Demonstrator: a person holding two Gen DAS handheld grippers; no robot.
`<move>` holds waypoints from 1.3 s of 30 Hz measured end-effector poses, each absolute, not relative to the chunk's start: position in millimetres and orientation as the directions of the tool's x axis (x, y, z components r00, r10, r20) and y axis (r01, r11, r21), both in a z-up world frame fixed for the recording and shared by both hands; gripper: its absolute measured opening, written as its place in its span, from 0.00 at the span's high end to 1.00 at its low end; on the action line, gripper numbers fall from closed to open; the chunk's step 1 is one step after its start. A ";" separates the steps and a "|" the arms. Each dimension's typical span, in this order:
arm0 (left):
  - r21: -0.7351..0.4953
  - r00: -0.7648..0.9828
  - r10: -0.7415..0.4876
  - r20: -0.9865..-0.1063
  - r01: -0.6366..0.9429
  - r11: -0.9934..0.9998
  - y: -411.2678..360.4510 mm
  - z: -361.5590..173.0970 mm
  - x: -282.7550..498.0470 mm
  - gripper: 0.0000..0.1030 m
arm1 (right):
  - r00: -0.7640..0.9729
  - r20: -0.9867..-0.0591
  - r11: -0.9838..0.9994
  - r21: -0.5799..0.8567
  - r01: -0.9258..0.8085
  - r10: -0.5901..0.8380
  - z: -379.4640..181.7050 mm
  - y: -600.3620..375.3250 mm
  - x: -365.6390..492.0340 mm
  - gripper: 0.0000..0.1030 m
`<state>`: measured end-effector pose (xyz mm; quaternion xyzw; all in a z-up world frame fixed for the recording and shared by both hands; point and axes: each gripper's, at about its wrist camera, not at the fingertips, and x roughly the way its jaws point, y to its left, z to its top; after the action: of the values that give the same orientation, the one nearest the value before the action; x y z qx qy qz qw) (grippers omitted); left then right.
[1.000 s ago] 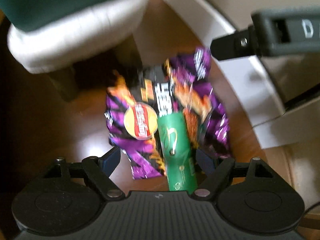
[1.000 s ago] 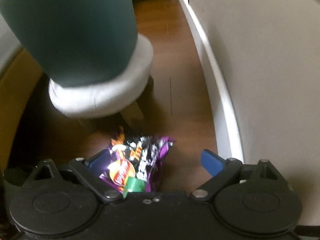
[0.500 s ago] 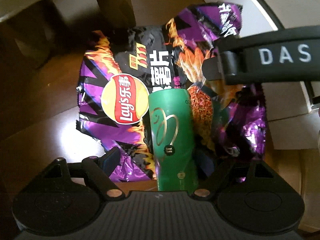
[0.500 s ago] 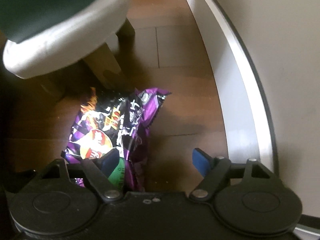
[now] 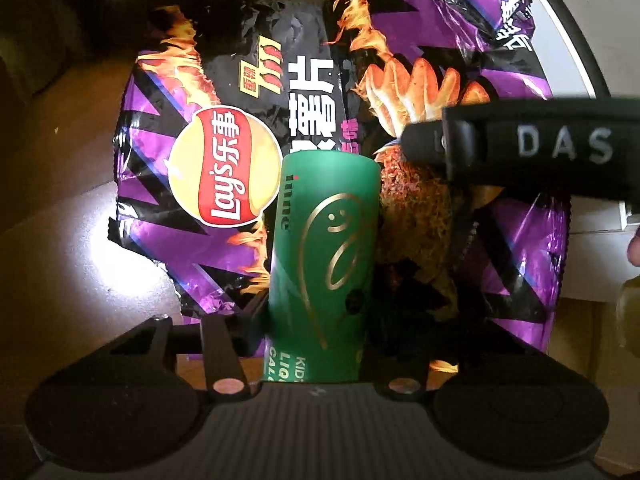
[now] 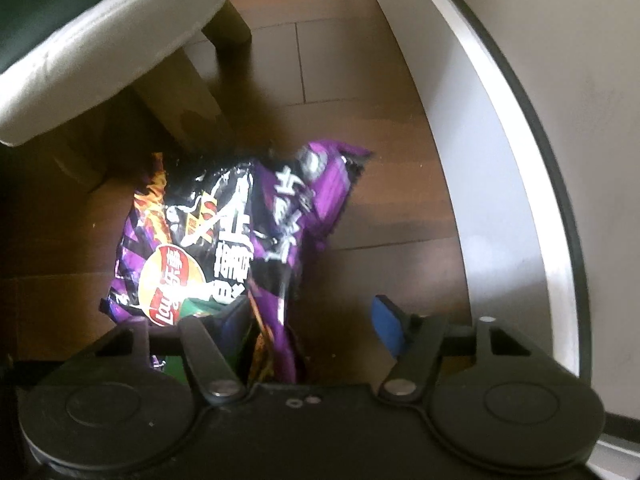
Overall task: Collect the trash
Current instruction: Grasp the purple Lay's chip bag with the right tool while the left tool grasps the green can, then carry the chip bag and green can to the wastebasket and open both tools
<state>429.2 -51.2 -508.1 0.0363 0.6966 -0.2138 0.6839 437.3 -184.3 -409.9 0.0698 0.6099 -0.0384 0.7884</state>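
Closest to you in the left wrist view, your left gripper (image 5: 316, 320) points steeply down with its jaws closing around the green cylindrical tube with gold line art (image 5: 324, 248); both fingers sit tight against the tube's sides, so it reads as clamped. The tube lies lengthwise on top of the crumpled purple and black foil crisp bag with flame print and a red and yellow round logo (image 5: 240, 152), which lies flat on the brown wooden plank floor (image 5: 52, 208). Across the bag's right half reaches your right gripper, seen there as a black bar with white letters (image 5: 520, 148).

In the right wrist view, your right gripper (image 6: 312, 316) has its jaws closing, still apart. The raised purple fold of the bag (image 6: 280, 240) stands between the fingers. The left finger is against the bag; the blue-padded right finger (image 6: 386, 324) stands clear over bare floor. A sliver of the green tube (image 6: 196, 306) shows at the left finger.

Beyond the bag stands a stool with a white cushioned rim (image 6: 100, 52) and wooden legs (image 6: 180, 92). To the right runs a white skirting board (image 6: 480, 160) along the wall.
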 end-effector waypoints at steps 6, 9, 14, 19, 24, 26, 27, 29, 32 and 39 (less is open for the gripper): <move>-0.233 -0.039 -0.234 -0.972 0.326 0.916 -30.3 -506.6 432.2 0.52 | 0.251 -0.968 0.990 0.056 0.131 0.022 -411.0 -179.0 431.4 0.74; -0.215 -0.021 -0.219 -0.975 0.309 0.926 -18.6 -502.9 433.1 0.52 | 0.252 -0.967 0.991 0.061 0.118 0.029 -409.3 -175.5 427.0 0.87; -0.220 -0.009 -0.226 -0.974 0.267 0.938 4.0 -495.4 441.6 0.52 | 0.283 -0.959 0.990 0.066 0.128 0.027 -395.9 -176.2 414.1 0.94; -0.222 0.025 -0.235 -0.972 0.245 0.944 21.0 -476.6 447.2 0.53 | 0.328 -0.943 0.978 0.113 0.175 0.050 -371.7 -184.8 397.8 0.95; -0.227 0.078 -0.253 -0.964 0.246 0.942 35.4 -447.3 448.5 0.53 | 0.385 -0.920 0.968 0.154 0.196 0.068 -338.9 -191.3 376.5 0.96; -0.233 0.088 -0.260 -0.962 0.240 0.942 40.3 -436.5 448.4 0.53 | 0.401 -0.915 0.972 0.141 0.187 0.055 -327.3 -190.6 368.3 0.96; -0.241 0.087 -0.266 -0.960 0.227 0.944 43.3 -431.7 448.5 0.53 | 0.409 -0.911 0.972 0.139 0.187 0.052 -320.8 -190.8 364.1 0.96; -0.258 0.100 -0.282 -0.954 0.206 0.944 47.1 -417.3 451.3 0.53 | 0.424 -0.905 0.971 0.135 0.198 0.039 -308.1 -192.1 355.2 0.96; -0.275 0.130 -0.299 -0.945 0.179 0.945 54.7 -386.1 455.6 0.53 | 0.437 -0.899 0.965 0.142 0.219 0.033 -288.1 -194.5 344.3 0.96; -0.305 0.237 -0.348 -0.907 0.200 0.931 47.2 -309.6 444.8 0.53 | 0.509 -0.861 0.974 0.118 0.191 0.005 -228.0 -196.7 313.1 0.96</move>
<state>444.8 47.2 -309.6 -0.0625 0.5923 -0.1750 0.7840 313.1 -196.7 -228.0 0.0993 0.4928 -0.0539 0.8628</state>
